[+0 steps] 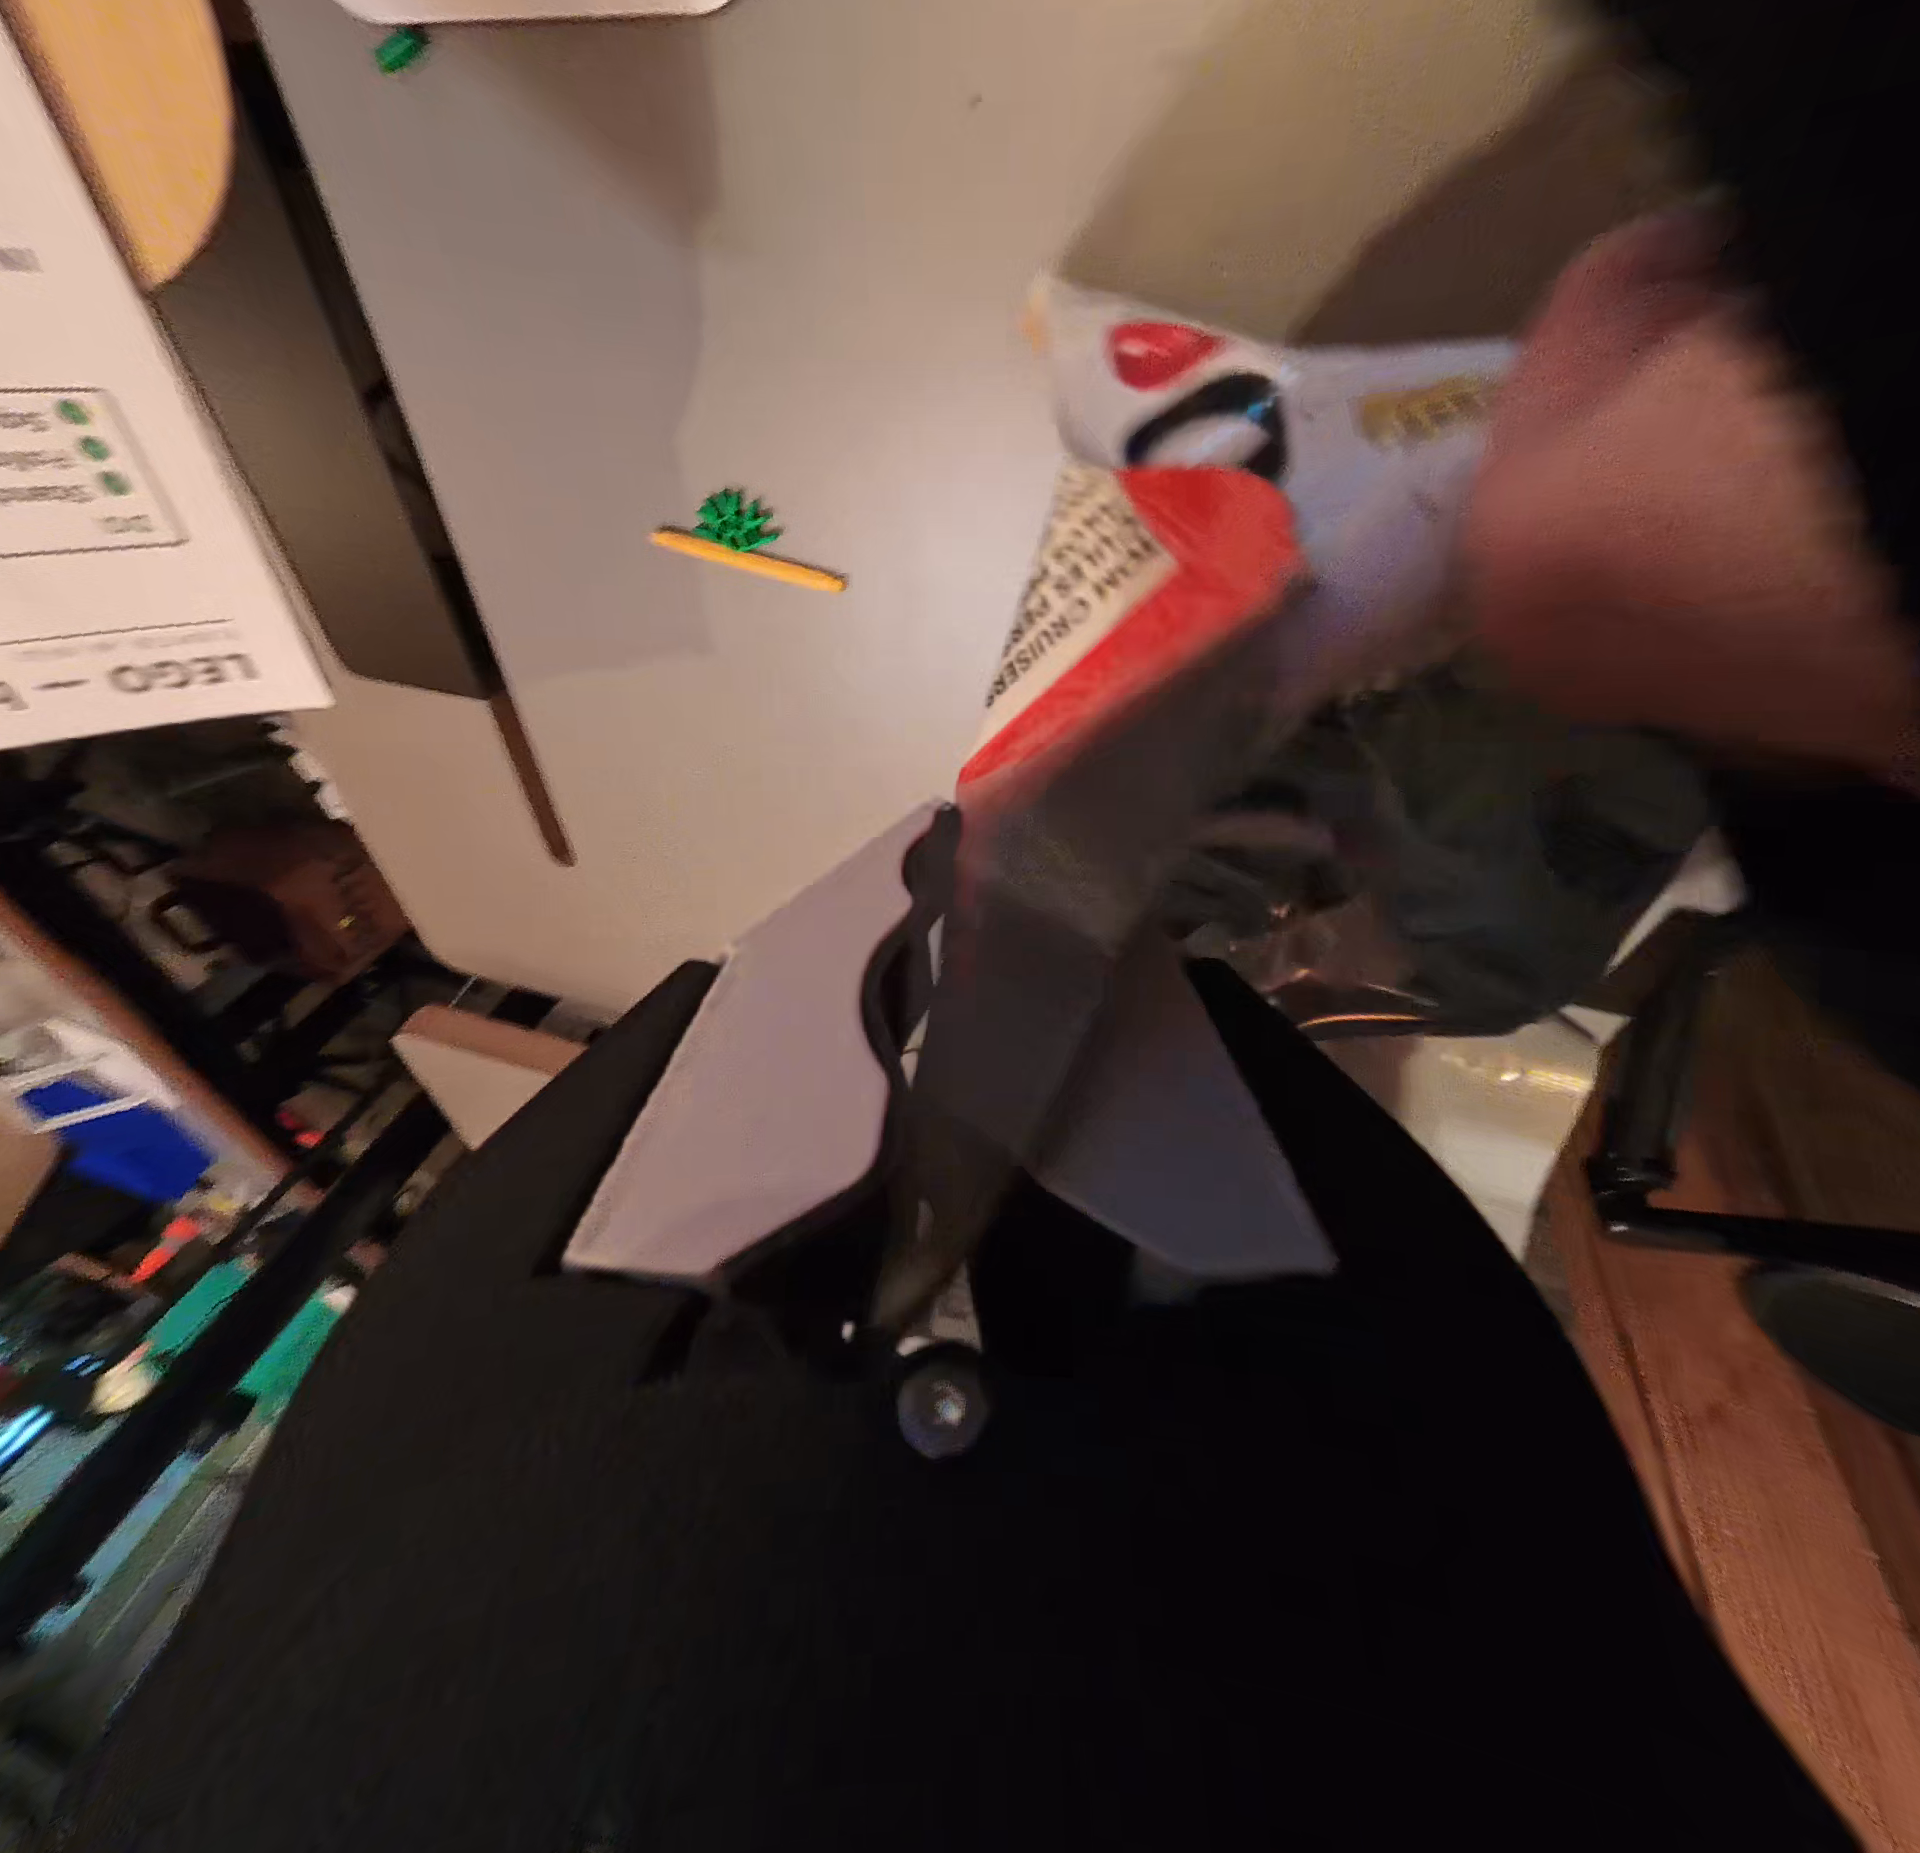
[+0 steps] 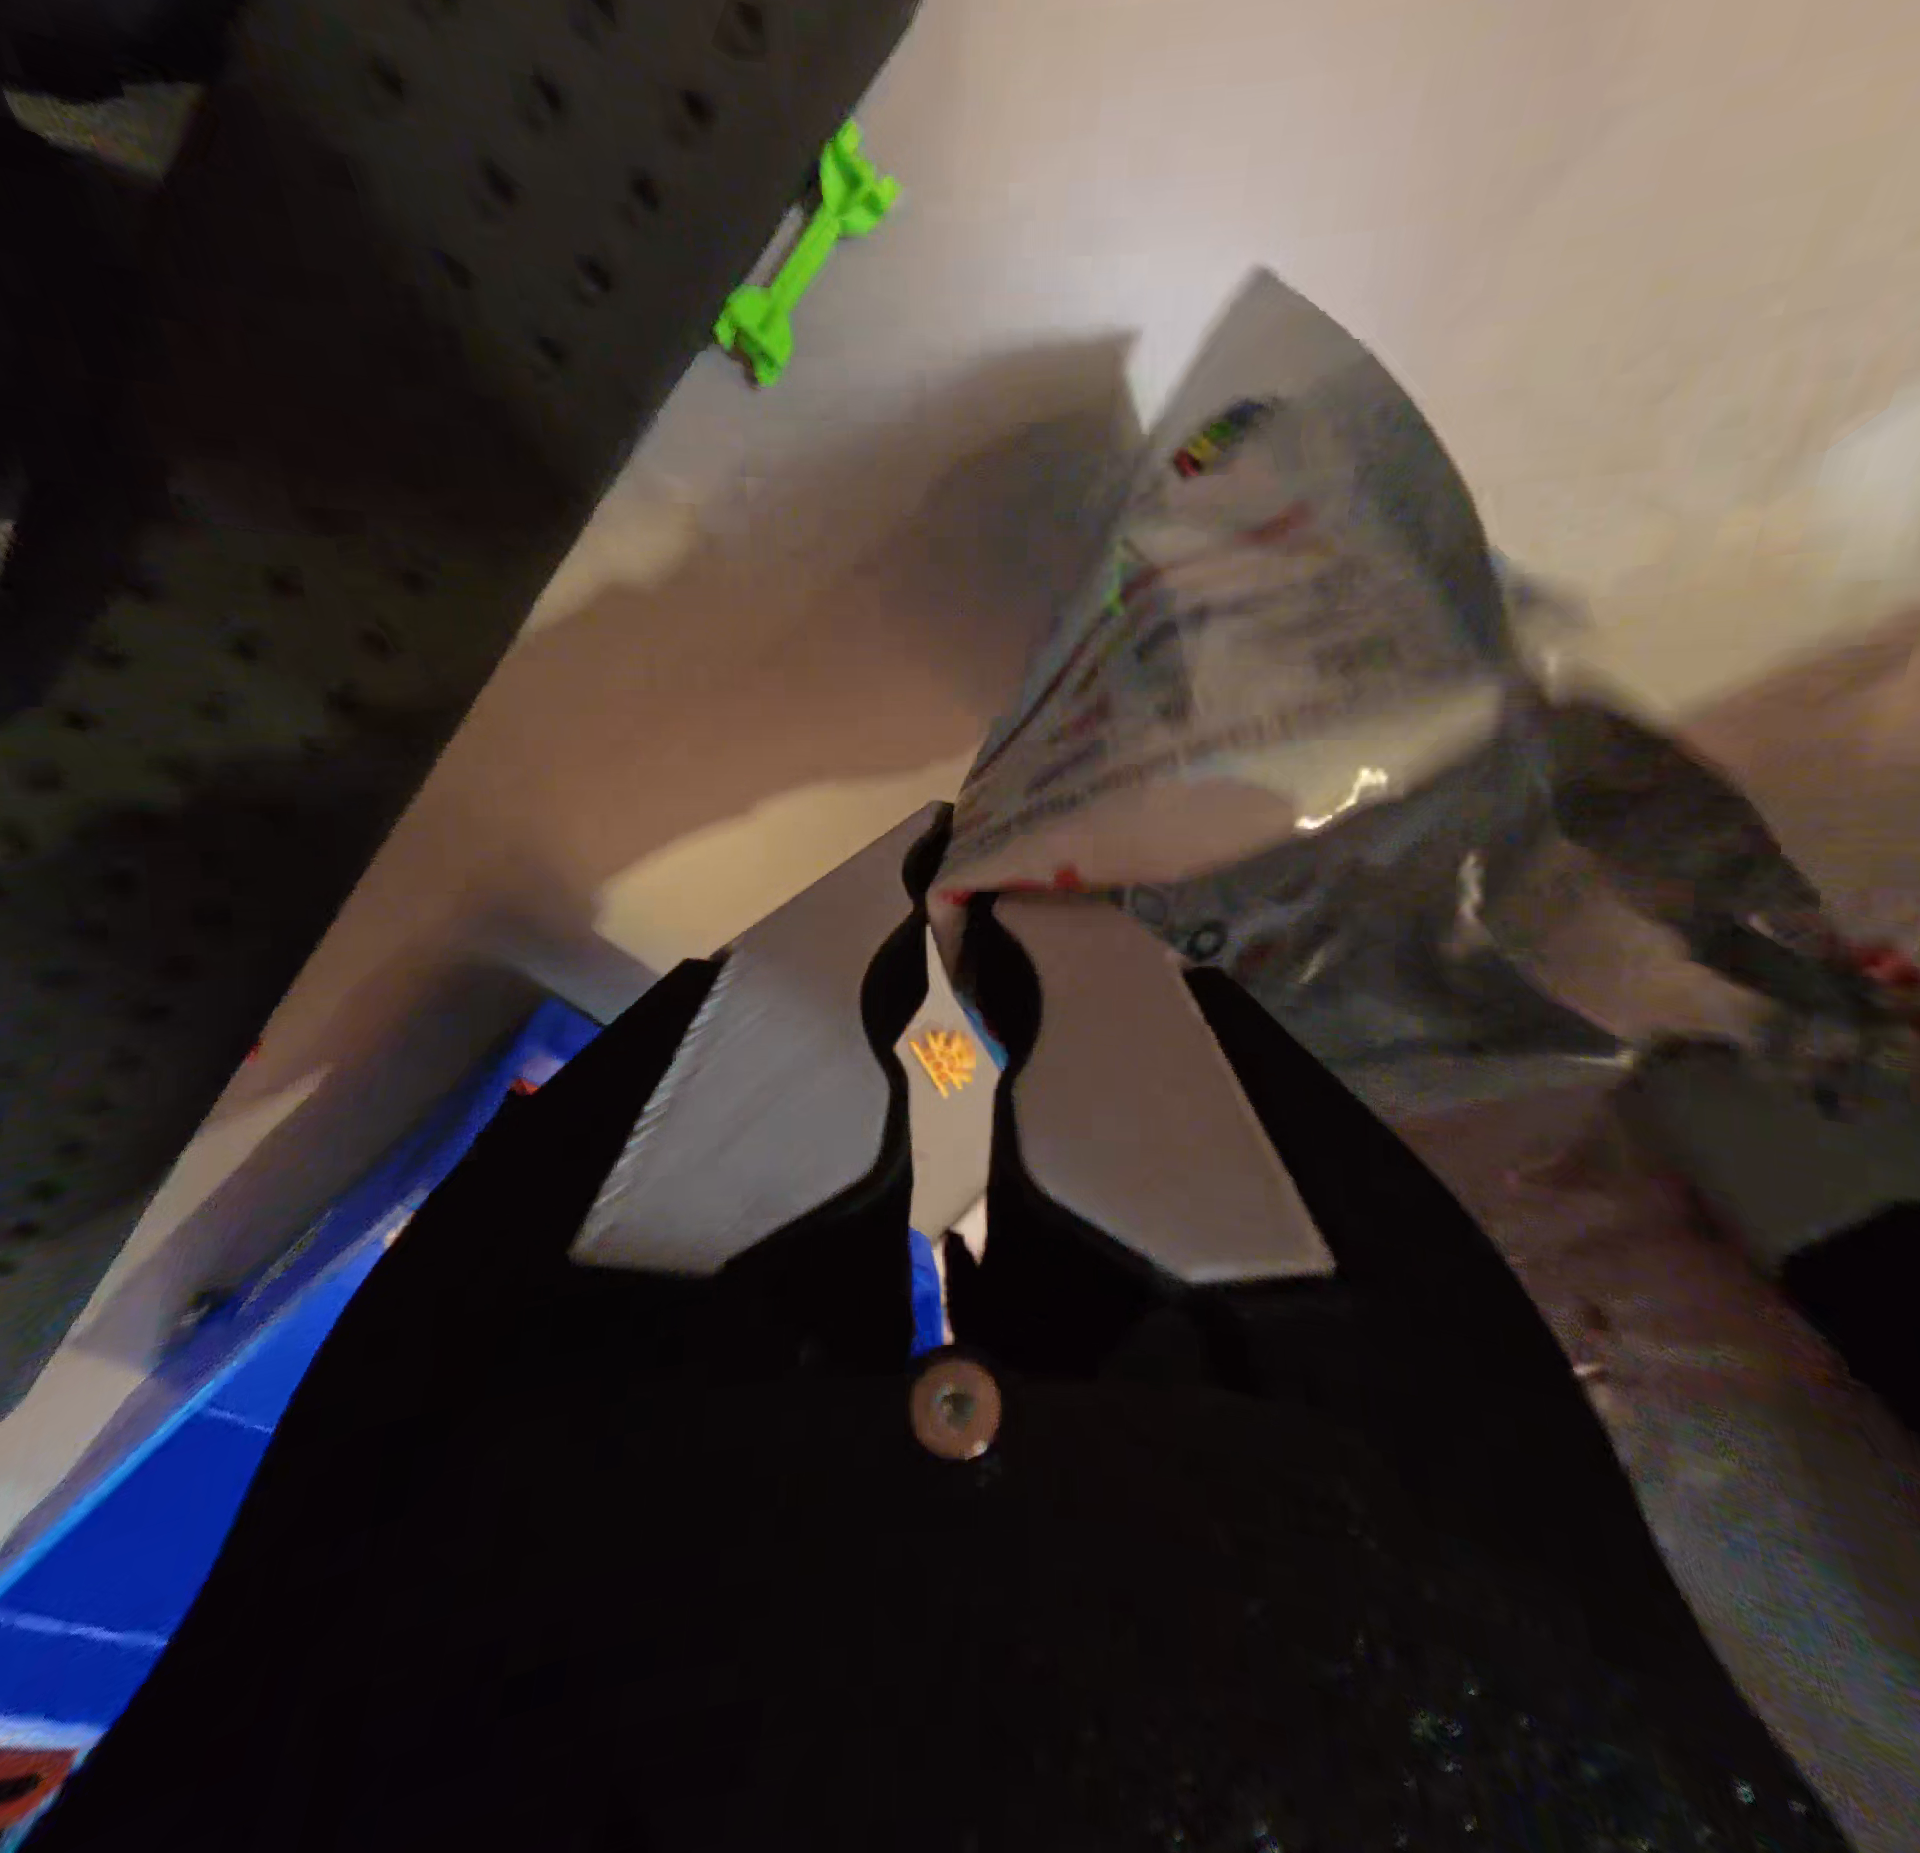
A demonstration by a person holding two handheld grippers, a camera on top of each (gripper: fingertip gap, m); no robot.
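My left gripper is shut on the lower end of a plastic bag printed in white and red, and holds it above the white table. Dark pieces hang in the bag's clear part. A blurred hand is against the bag's upper right. My right gripper is shut on a crumpled corner of the same kind of bag, whose clear part holds dark pieces. Both views are motion-blurred.
A green toy piece on a thin yellow bar lies on the table, and a small green piece lies farther off. A printed sheet and wooden board flank it. A black studded plate, bright green part and blue box show at right. Some 12 cm of space lies between my two pairs of fingers.
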